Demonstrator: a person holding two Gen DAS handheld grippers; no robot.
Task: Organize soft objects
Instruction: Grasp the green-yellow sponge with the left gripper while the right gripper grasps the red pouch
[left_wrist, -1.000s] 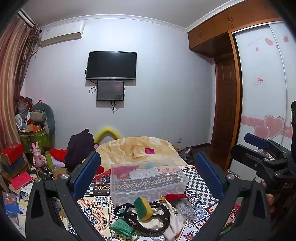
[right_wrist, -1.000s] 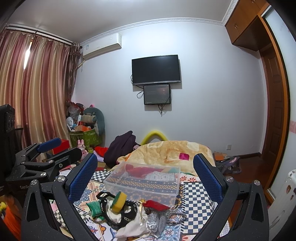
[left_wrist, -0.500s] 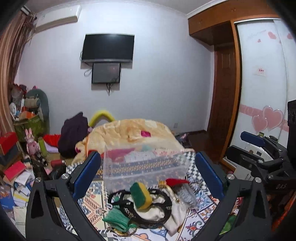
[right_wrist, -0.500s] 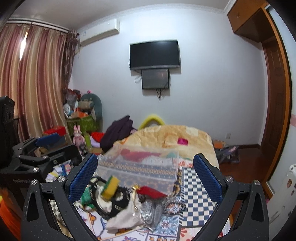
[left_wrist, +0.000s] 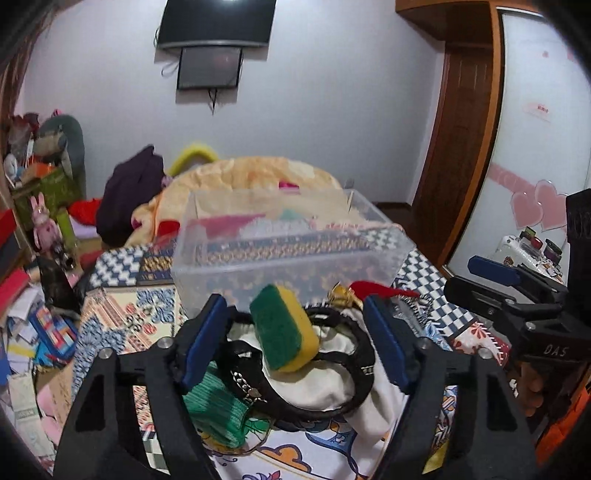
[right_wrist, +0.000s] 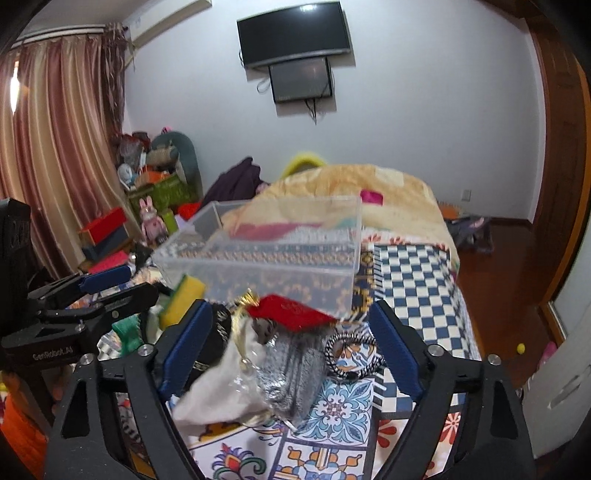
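A pile of soft things lies on the patterned bedspread before a clear plastic bin (left_wrist: 291, 254). On top sits a green and yellow sponge (left_wrist: 284, 330), over a white cloth (left_wrist: 325, 384), a black belt (left_wrist: 354, 354) and a green knit piece (left_wrist: 218, 410). My left gripper (left_wrist: 295, 343) is open, its jaws on either side of the sponge. My right gripper (right_wrist: 291, 347) is open around a red pouch (right_wrist: 291, 310), a grey shiny bag (right_wrist: 288, 373) and a striped hair tie (right_wrist: 347, 354). The bin (right_wrist: 266, 258) looks empty.
A crumpled yellow blanket (left_wrist: 251, 181) lies behind the bin. Boxes, books and toys (left_wrist: 33, 236) crowd the floor at the left. A wardrobe and wooden door (left_wrist: 465, 147) stand at the right. Bare wooden floor (right_wrist: 502, 280) lies right of the bed.
Both grippers have tilted down and moved forward to the pile. The sponge now lies between my left jaws and the red pouch between my right jaws.
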